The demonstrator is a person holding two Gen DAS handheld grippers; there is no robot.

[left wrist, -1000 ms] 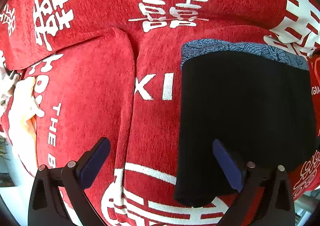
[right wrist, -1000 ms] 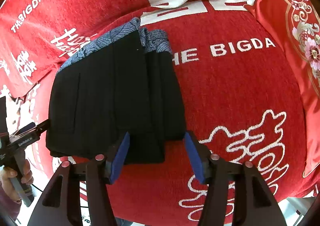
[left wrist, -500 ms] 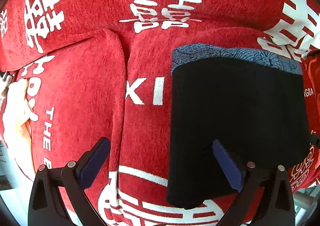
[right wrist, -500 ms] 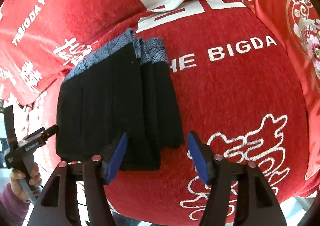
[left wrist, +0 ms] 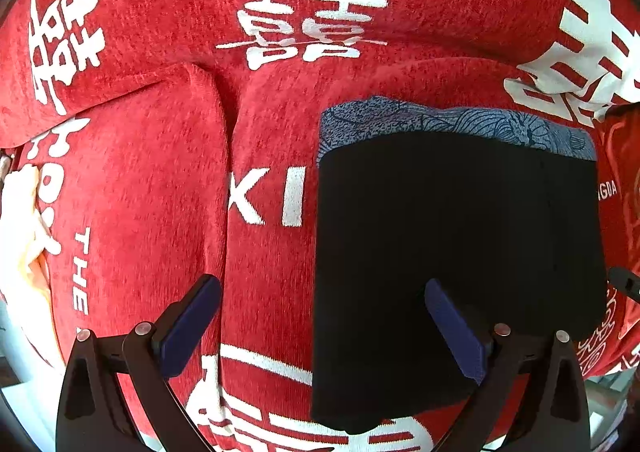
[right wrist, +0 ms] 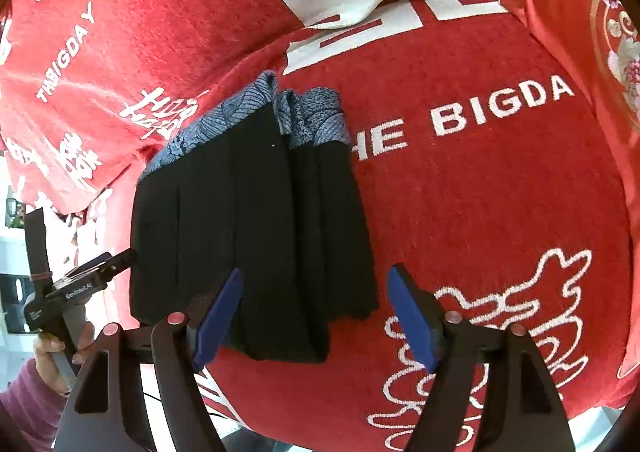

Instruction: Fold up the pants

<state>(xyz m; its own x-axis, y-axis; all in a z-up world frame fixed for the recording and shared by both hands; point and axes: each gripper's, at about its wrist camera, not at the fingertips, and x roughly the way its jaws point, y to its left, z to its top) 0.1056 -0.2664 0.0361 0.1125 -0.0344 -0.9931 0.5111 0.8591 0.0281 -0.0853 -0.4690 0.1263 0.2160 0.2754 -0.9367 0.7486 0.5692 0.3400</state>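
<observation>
The black pants [left wrist: 456, 252] lie folded into a compact rectangle on a red sofa cushion, with a blue patterned waistband [left wrist: 460, 123] at the far edge. In the right wrist view the pants [right wrist: 248, 236] show stacked folds. My left gripper [left wrist: 320, 316] is open and empty, hovering over the pants' near left edge. My right gripper [right wrist: 316, 312] is open and empty, just above the pants' near right corner. The left gripper [right wrist: 84, 276] also shows at the left in the right wrist view, held by a hand.
The red sofa cover [left wrist: 264, 272] has white lettering and characters. A seam between seat cushions [left wrist: 228, 155] runs left of the pants. A red embroidered pillow [right wrist: 600, 51] stands at the right. The sofa's front edge lies just below both grippers.
Both grippers have drawn back slightly from the pants and stayed open. The left view has shifted so the pants sit more to the left. The pants have not moved.
</observation>
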